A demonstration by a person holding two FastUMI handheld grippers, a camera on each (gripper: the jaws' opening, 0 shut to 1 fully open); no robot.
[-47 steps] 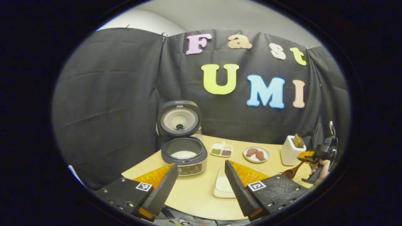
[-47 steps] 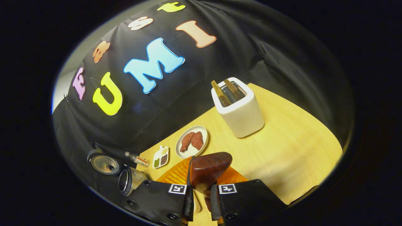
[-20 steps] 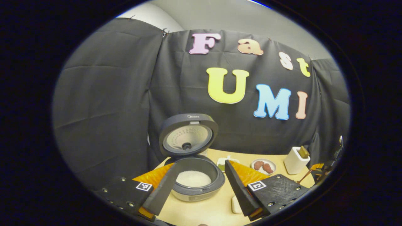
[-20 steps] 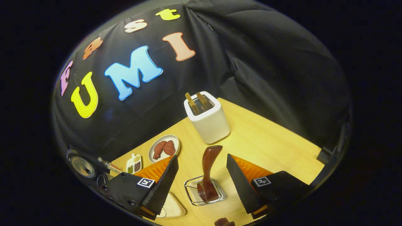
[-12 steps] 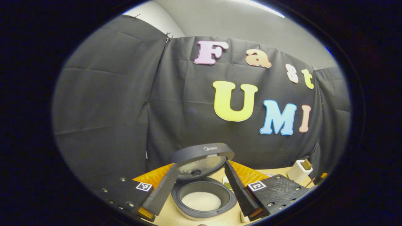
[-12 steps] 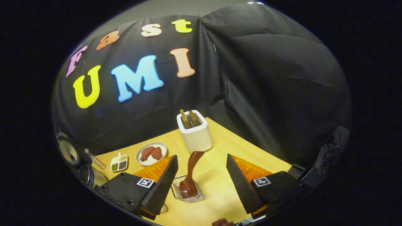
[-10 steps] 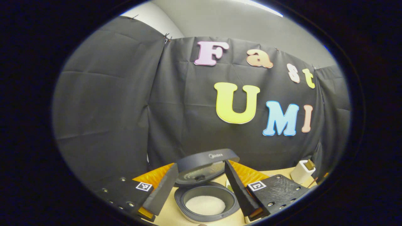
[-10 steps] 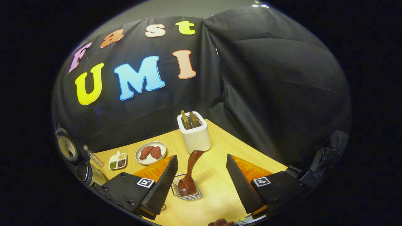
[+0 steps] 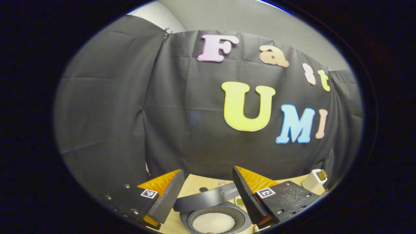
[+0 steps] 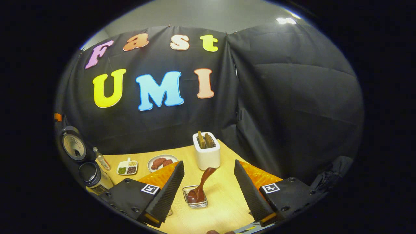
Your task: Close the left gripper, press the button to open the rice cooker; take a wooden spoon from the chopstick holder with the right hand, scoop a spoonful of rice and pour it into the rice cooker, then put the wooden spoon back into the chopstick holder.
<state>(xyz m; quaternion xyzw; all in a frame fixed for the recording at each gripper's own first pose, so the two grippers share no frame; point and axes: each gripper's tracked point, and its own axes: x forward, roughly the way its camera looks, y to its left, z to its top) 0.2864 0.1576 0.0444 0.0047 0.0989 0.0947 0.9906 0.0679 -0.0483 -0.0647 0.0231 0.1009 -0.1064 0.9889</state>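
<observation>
In the left gripper view my left gripper (image 9: pixel 207 170) is open, just above the dark rice cooker lid (image 9: pixel 208 199), which I see edge-on between the fingers. Below it the cooker pot (image 9: pixel 242 222) holds white rice (image 9: pixel 213 222). In the right gripper view my right gripper (image 10: pixel 208 162) is open and holds nothing. The brown wooden spoon (image 10: pixel 202 186) stands bowl-down in a small clear wire holder (image 10: pixel 190 204) on the table, between and beyond the fingers. The rice cooker (image 10: pixel 87 174) stands at the far left with its lid (image 10: pixel 74 147) raised.
On the wooden table (image 10: pixel 227 201) stand a white box with wooden pieces (image 10: pixel 206 155), a plate of meat (image 10: pixel 162 162), a divided seasoning dish (image 10: pixel 127 169) and a small bottle (image 10: pixel 101 161). The white box (image 9: pixel 313 180) also sits at the right in the left gripper view.
My right gripper opened, left the spoon in the wire holder and drew back and up. My left gripper moved forward over the cooker, so the lid now lies low between its fingers.
</observation>
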